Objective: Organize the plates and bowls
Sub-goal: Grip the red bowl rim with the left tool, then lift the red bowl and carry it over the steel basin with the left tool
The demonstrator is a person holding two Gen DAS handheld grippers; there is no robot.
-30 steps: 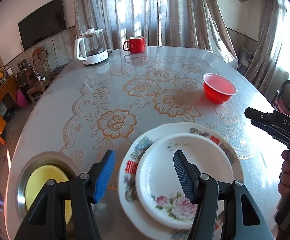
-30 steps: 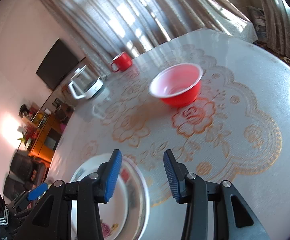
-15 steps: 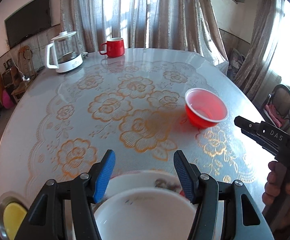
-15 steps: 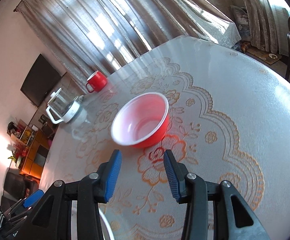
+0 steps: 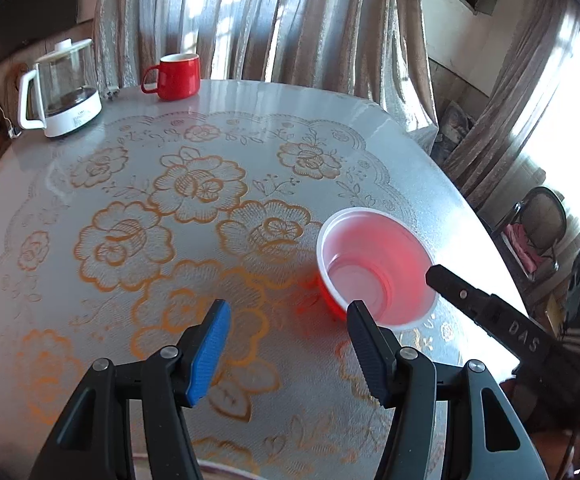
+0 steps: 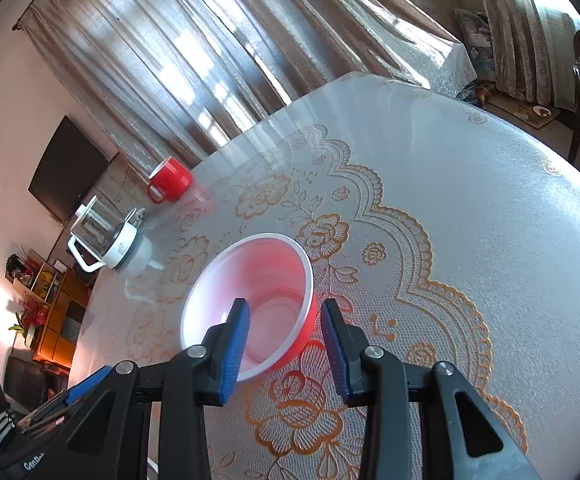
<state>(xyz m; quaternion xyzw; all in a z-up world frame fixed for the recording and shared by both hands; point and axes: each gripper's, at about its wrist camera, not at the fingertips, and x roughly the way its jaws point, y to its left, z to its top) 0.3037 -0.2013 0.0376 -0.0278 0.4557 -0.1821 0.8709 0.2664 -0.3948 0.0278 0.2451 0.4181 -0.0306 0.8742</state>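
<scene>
red bowl (image 6: 250, 300) | floral table (image 6: 469, 240), curtains (image 6: 210, 60) behind | right claw (image 6: 286, 344) released, straddling rim | left claw (image 5: 286, 344) released

A bowl (image 5: 377, 268) is set on the table (image 5: 170, 208) at about four o'clock from its middle. A kettle (image 5: 60, 88) is placed at the far edge toward eleven o'clock, and a mug (image 5: 176, 76) just beside it toward twelve o'clock, both well apart from the bowl.
</scene>
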